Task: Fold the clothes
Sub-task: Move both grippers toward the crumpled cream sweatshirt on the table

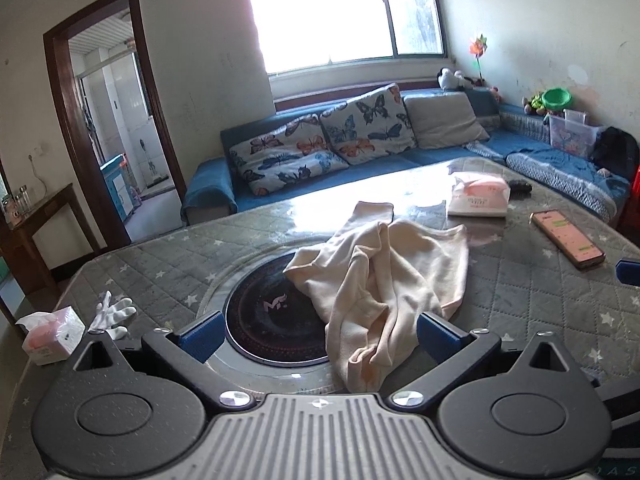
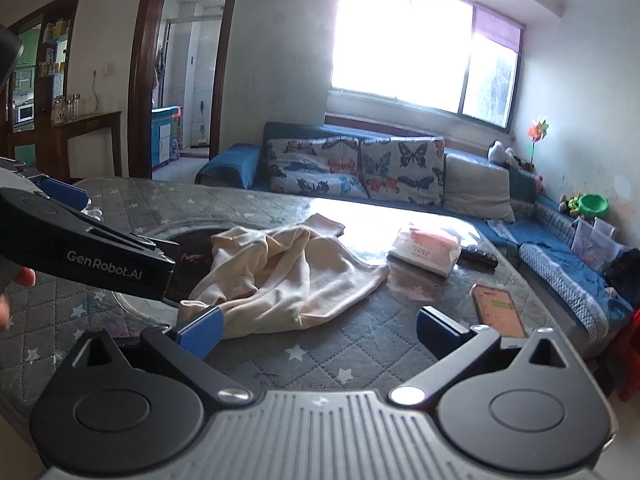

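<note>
The left gripper [image 1: 316, 334] sits low over the worktop [image 1: 160, 264], jaws spread wide with nothing between them, the near hem of a crumpled cream garment [image 1: 384, 272] lying loose in the gap. That garment is heaped mid-worktop, partly over a round black hob [image 1: 264, 316] set into the quilted grey cover. The right gripper [image 2: 318, 330] also has its jaws spread, empty, just short of the garment's edge. A phone [image 2: 498, 310] lies to the right, a tissue pack [image 2: 426, 248] beyond, and a white glove [image 1: 114, 314] at the left.
</note>
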The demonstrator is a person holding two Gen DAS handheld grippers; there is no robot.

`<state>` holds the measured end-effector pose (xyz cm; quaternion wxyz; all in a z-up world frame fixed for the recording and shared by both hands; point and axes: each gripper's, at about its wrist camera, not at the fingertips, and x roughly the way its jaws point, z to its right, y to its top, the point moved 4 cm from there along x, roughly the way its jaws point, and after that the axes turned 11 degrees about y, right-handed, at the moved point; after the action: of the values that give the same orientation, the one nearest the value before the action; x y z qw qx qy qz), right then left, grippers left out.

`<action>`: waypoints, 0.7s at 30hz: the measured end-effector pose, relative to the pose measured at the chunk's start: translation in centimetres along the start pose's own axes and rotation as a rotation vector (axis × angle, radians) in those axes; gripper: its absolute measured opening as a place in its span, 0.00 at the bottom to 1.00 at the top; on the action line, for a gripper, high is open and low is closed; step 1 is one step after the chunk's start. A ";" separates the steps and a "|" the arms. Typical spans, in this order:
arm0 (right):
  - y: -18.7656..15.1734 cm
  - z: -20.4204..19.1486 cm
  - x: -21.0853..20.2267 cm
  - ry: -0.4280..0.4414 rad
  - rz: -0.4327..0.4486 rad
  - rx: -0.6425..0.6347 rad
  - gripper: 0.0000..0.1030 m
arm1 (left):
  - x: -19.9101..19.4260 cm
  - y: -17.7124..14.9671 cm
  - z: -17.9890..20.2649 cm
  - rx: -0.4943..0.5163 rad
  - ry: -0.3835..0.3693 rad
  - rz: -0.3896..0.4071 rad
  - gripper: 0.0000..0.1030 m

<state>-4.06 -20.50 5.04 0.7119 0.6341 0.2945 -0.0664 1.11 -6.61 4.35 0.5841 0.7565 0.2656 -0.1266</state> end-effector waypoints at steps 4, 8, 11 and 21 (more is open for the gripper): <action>0.1 0.4 1.6 0.010 -0.025 0.008 1.00 | 1.7 0.1 0.2 0.003 -0.002 -0.030 1.00; 0.1 0.8 3.1 0.020 -0.049 0.013 1.00 | 3.3 0.2 0.5 0.012 -0.014 -0.056 1.00; 0.3 0.9 4.2 0.026 -0.064 0.013 1.00 | 4.5 0.2 0.9 0.019 -0.024 -0.077 1.00; 0.4 1.7 7.5 0.031 -0.119 0.022 1.00 | 7.9 0.4 1.1 0.025 -0.026 -0.134 1.00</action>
<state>2.80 -19.94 1.70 0.6950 0.6242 0.3418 -0.1021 7.95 -5.68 0.39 0.5683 0.7425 0.3063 -0.1785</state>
